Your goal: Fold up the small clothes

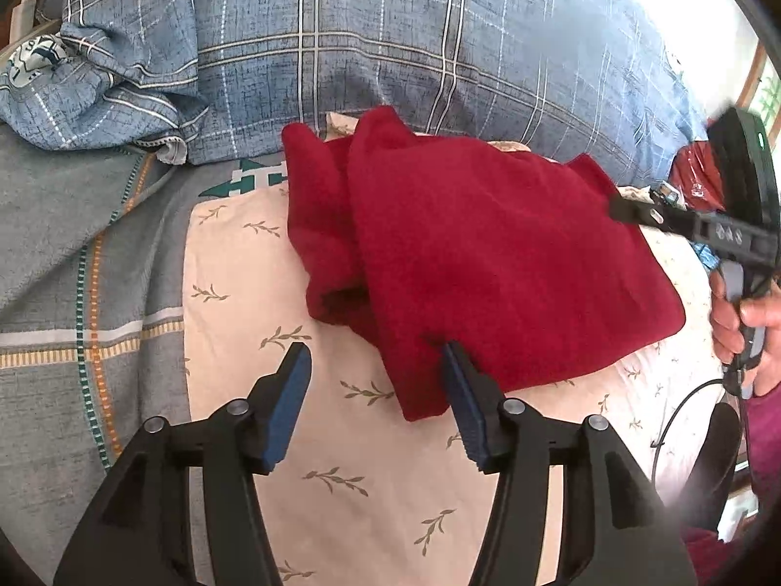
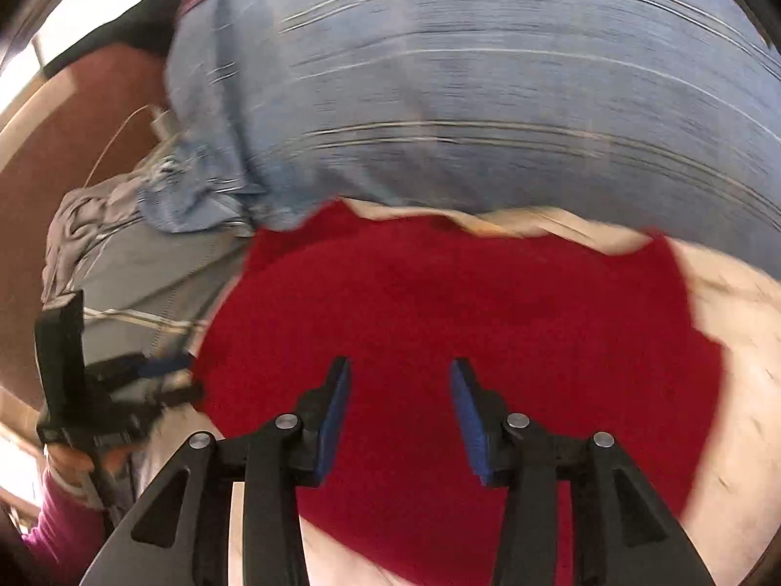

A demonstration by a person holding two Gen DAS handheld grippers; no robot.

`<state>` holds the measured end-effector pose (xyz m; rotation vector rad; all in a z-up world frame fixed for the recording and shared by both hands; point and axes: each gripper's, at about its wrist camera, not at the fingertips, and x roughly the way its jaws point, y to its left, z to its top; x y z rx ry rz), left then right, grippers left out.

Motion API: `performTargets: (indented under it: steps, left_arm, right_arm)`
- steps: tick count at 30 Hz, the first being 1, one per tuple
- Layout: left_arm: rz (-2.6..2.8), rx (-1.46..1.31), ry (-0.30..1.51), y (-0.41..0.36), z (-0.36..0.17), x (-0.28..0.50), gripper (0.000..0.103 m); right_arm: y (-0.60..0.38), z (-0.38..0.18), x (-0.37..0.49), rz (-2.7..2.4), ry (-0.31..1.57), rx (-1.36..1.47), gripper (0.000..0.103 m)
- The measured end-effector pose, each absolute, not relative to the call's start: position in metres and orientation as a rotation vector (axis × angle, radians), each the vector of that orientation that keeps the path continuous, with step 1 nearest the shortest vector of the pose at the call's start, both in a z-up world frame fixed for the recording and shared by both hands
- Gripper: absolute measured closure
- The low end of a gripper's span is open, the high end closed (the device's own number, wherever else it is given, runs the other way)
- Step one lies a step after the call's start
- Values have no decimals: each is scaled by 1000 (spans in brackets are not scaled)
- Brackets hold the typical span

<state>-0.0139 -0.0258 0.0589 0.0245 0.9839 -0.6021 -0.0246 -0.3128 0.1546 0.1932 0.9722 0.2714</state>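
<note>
A dark red fleece garment point(image 1: 478, 254) lies folded on a cream leaf-print cloth point(image 1: 273, 429). Its rolled left part sticks out toward the pillow. My left gripper point(image 1: 376, 356) is open and empty at the garment's near corner, its right pad touching the cloth edge. In the blurred right wrist view, my right gripper point(image 2: 400, 381) is open and empty, hovering just above the red garment point(image 2: 463, 303). The right gripper also shows in the left wrist view point(image 1: 620, 207), at the garment's far right edge, held by a hand.
A blue plaid pillow point(image 1: 415, 49) lies just behind the garment. A grey striped bedsheet point(image 1: 73, 268) is at left. A red packet point(image 1: 693, 176) sits at far right. The left gripper with its hand shows in the right wrist view point(image 2: 180, 390) at left.
</note>
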Motion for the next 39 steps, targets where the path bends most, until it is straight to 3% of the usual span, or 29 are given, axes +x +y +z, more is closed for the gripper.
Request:
performTargets:
  steps: [8, 15, 22, 33, 39]
  left_arm:
    - [-572, -40, 992, -18, 58, -3, 49]
    - [-553, -55, 1004, -21, 56, 8, 47]
    - [-537, -52, 1005, -21, 55, 10, 44]
    - [-525, -43, 997, -23, 56, 10, 41]
    - [-520, -60, 1003, -23, 54, 12, 39]
  right_arm:
    - [-215, 127, 65, 264, 977, 14, 60]
    - [-195, 87, 116, 176, 1045, 21, 61]
    - [-195, 78, 119, 168, 1033, 36, 60]
    - [-185, 121, 86, 308, 965, 81, 58]
    - [-151, 92, 102, 299, 1038, -43, 58]
